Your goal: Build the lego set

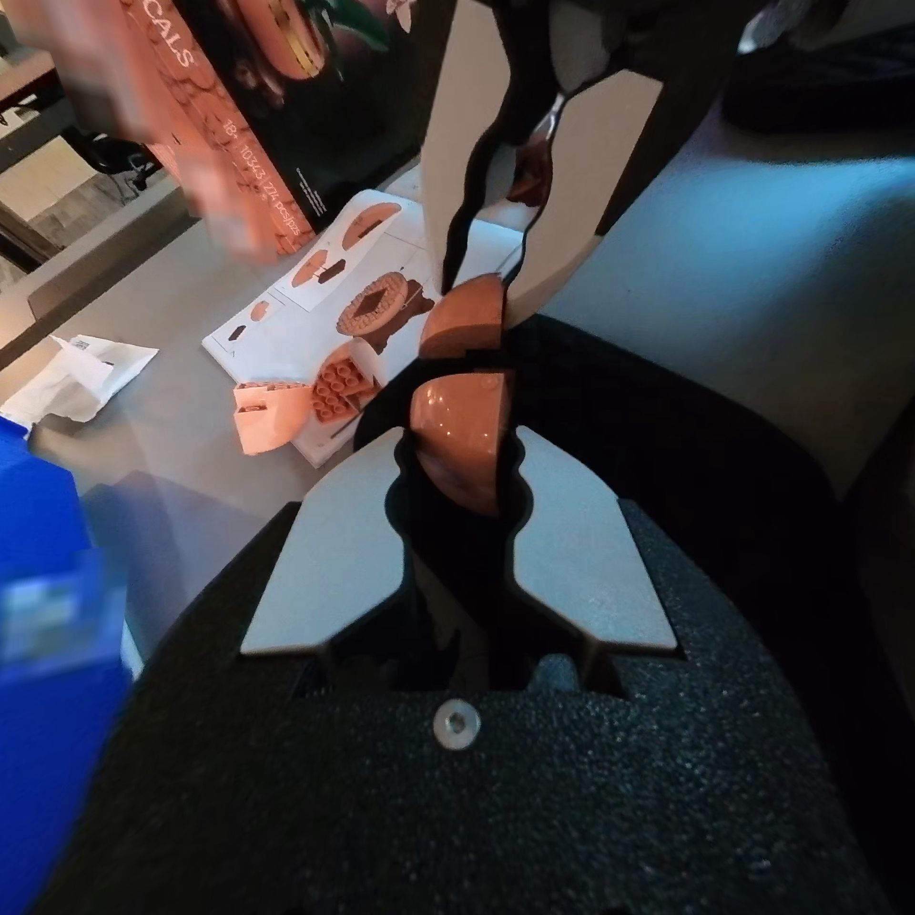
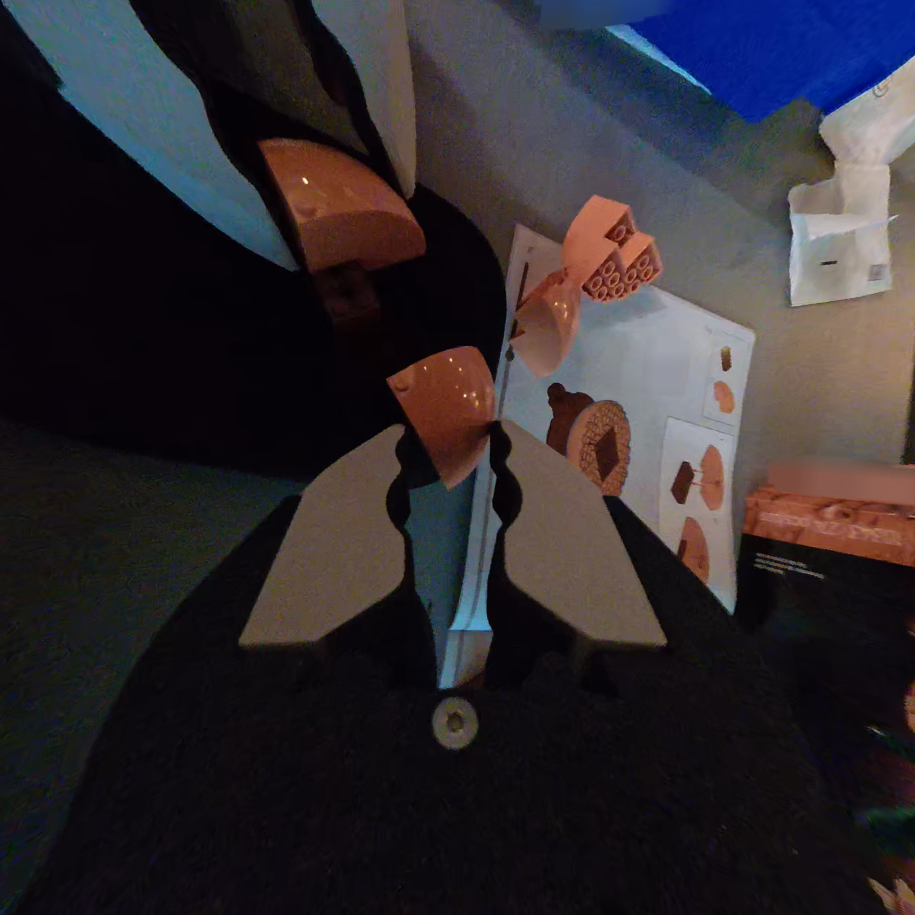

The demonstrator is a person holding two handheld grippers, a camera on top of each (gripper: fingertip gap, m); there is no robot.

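Pinching a glossy tan quarter-dome brick (image 1: pixel 458 435), your left gripper (image 1: pixel 458 445) clamps it by its curved face and flat side. Just beyond that brick, your right gripper (image 2: pixel 448 435) grips a matching dome brick (image 2: pixel 445 411), with a dark brown piece between. Past both, paler bricks (image 1: pixel 297 401) lie on the instruction booklet (image 1: pixel 317 297).

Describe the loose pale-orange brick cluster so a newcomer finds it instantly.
Find the open white instruction booklet on the grey table. The cluster rests on the booklet's edge. Unlike the orange curved pieces in the grippers, nothing holds it, and its round underside tubes show.
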